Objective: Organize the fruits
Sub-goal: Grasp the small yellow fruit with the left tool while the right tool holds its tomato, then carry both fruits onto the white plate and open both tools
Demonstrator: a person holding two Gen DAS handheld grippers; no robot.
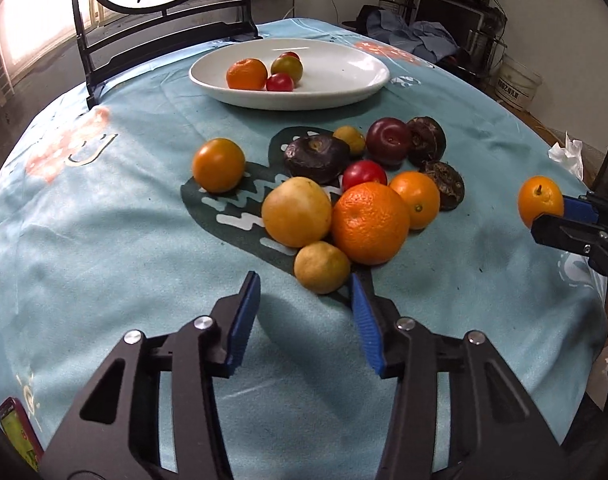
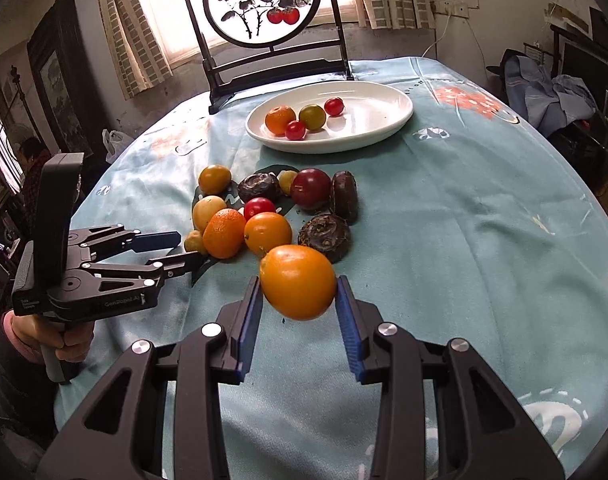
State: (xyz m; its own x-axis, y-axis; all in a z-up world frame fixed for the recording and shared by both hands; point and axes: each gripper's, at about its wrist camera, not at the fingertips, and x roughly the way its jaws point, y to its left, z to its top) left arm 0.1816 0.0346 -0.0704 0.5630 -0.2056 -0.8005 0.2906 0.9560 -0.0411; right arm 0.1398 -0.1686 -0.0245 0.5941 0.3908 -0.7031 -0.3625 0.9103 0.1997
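a: any writing you can actually read?

b: the left gripper [image 2: 185, 248], seen from the right wrist, has pale lettering on its black body that looks like "genrobot.ai". there is a small white label near its rear edge, too tiny to read.

a: and the round painted screen [image 2: 263, 0]?

b: brushed chinese characters at the top, above the painted red fruit; i can't make them out for certain.

a: the white bucket [image 1: 516, 84]?

b: a dark label, blurred.
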